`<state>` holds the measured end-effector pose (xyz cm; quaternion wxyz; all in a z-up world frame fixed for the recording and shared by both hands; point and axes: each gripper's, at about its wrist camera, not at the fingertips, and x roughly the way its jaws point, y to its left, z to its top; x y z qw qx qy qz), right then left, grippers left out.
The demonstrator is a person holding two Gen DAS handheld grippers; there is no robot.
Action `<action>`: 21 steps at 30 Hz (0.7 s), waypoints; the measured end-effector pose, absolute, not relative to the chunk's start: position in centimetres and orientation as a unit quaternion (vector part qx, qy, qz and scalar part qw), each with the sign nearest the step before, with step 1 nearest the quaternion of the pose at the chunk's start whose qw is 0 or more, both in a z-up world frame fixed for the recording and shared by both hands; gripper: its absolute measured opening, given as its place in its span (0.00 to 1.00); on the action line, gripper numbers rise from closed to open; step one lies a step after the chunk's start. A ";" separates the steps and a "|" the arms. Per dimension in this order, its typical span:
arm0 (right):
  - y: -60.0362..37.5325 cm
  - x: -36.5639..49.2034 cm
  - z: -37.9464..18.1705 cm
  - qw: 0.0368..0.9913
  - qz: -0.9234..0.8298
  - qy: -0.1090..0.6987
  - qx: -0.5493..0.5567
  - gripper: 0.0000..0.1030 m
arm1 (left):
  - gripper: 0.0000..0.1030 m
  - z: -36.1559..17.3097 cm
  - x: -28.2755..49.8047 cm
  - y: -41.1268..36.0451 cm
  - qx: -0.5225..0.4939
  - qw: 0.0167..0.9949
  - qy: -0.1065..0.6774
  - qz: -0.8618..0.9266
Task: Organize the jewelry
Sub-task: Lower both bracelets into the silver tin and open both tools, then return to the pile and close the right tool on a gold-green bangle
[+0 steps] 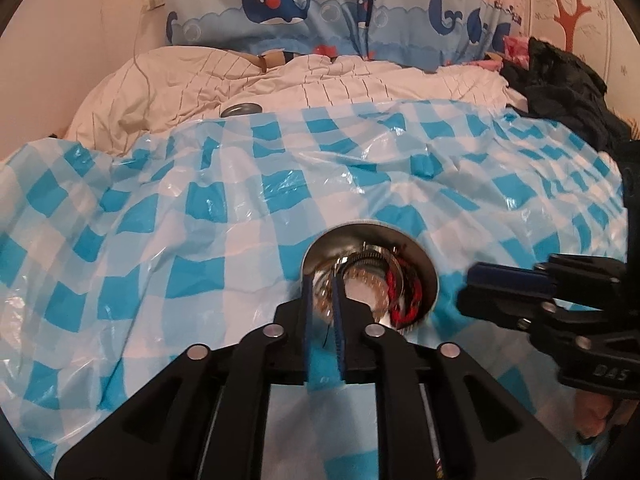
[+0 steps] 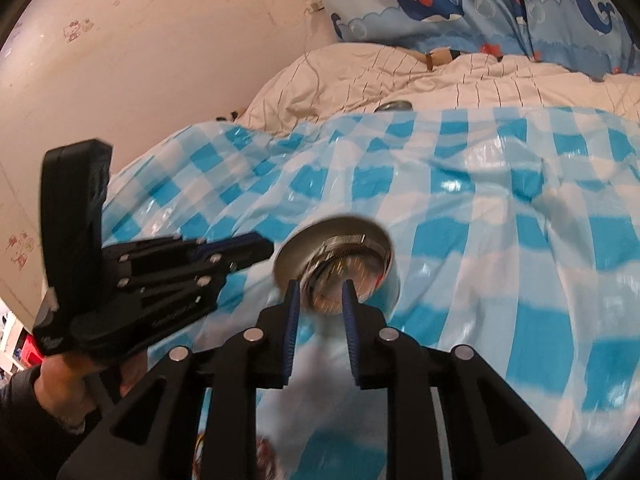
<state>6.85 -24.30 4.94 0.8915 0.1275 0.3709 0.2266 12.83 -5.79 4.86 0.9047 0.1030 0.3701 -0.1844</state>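
Note:
A round metal tin [image 1: 424,256] lies on the blue-and-white checked plastic sheet. It holds a silver metal bracelet [image 1: 370,258] and a red braided cord [image 1: 406,292]. My left gripper [image 1: 322,280] is just in front of the tin with its jaws a narrow gap apart and nothing between them. My right gripper [image 1: 504,280] comes in from the right, beside the tin. In the right wrist view the tin [image 2: 296,246] with the bracelet [image 2: 344,242] sits just past my right gripper [image 2: 320,290], whose jaws are open and empty. The left gripper [image 2: 236,250] is to the left of the tin.
The checked sheet [image 1: 200,208] covers a bed. A cream striped quilt [image 1: 180,80] and a small metal lid [image 1: 240,110] lie behind it. A whale-print curtain [image 1: 320,4] hangs at the back. Dark clothing [image 1: 568,88] is piled at the right. A pink wall [image 2: 140,60] is at the left.

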 end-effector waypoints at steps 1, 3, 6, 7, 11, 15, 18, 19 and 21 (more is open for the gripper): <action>-24.2 6.1 4.8 0.889 0.228 0.376 0.127 0.23 | 0.15 4.8 12.3 -5.7 0.110 0.905 0.369 -0.182; -24.0 4.3 4.5 0.884 0.232 0.386 0.123 0.23 | 0.21 4.8 11.6 -5.4 0.116 0.904 0.370 -0.183; -23.7 1.9 3.9 0.874 0.240 0.404 0.125 0.24 | 0.31 4.2 9.5 -4.6 0.114 0.894 0.385 -0.198; -23.5 0.9 3.5 0.869 0.244 0.411 0.126 0.24 | 0.32 3.9 8.8 -4.2 0.112 0.891 0.391 -0.203; -22.4 -1.8 2.3 0.859 0.248 0.433 0.113 0.24 | 0.33 2.5 6.4 -2.7 0.087 0.870 0.424 -0.236; -21.1 -3.1 1.5 0.856 0.251 0.442 0.096 0.24 | 0.33 1.3 4.8 -1.6 0.090 0.864 0.435 -0.238; -20.7 -3.2 1.4 0.857 0.252 0.440 0.086 0.23 | 0.33 0.8 3.9 -1.3 0.096 0.859 0.439 -0.246; -20.8 -3.2 1.3 0.858 0.251 0.440 0.087 0.23 | 0.33 0.6 3.7 -1.3 0.099 0.856 0.442 -0.250; -20.9 -3.1 1.0 0.854 0.252 0.445 0.088 0.21 | 0.33 0.3 3.5 -1.4 0.103 0.852 0.447 -0.253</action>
